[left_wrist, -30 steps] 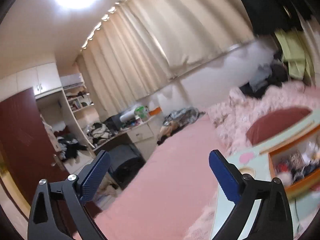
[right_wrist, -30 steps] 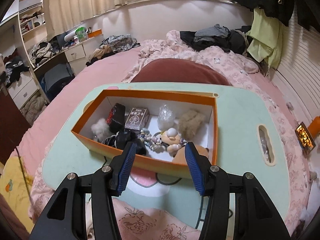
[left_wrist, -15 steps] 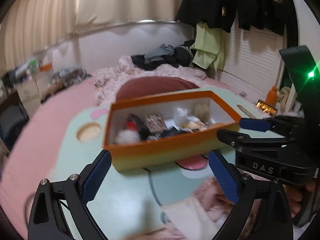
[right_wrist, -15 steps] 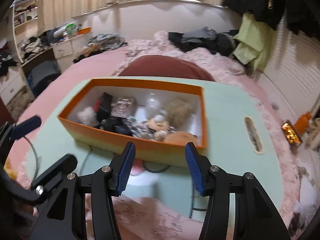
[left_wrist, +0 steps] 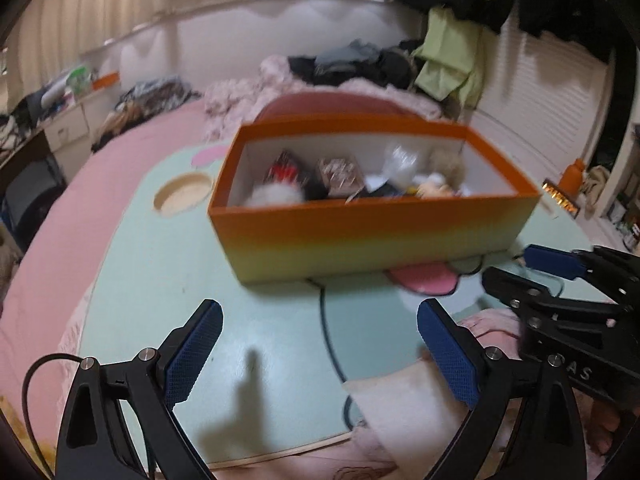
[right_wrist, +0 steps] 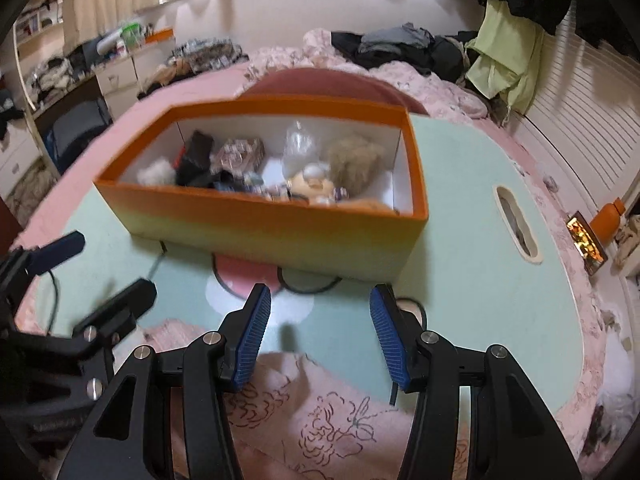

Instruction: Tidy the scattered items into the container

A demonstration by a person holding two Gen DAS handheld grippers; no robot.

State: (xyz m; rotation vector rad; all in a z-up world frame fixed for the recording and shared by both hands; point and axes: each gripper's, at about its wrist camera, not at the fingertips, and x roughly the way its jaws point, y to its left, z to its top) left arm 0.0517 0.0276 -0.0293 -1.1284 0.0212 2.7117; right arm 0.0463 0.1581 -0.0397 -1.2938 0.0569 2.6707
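Green bed tray (right_wrist: pixel 472 240) bears orange box (right_wrist: pixel 272 224) holding toys (right_wrist: pixel 312 180).

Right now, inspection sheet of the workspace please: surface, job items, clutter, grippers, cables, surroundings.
Surface: mint lap table on a pink bed.
Job's things: orange box holds small items, among them a tan fluffy toy; nothing seen scattered on the table.
Clutter: clothes pile on the bed.
Grippers: left gripper and right gripper open, empty, short of the box.
Cables: dark cable across the table.
Surroundings: curtains, messy desk.
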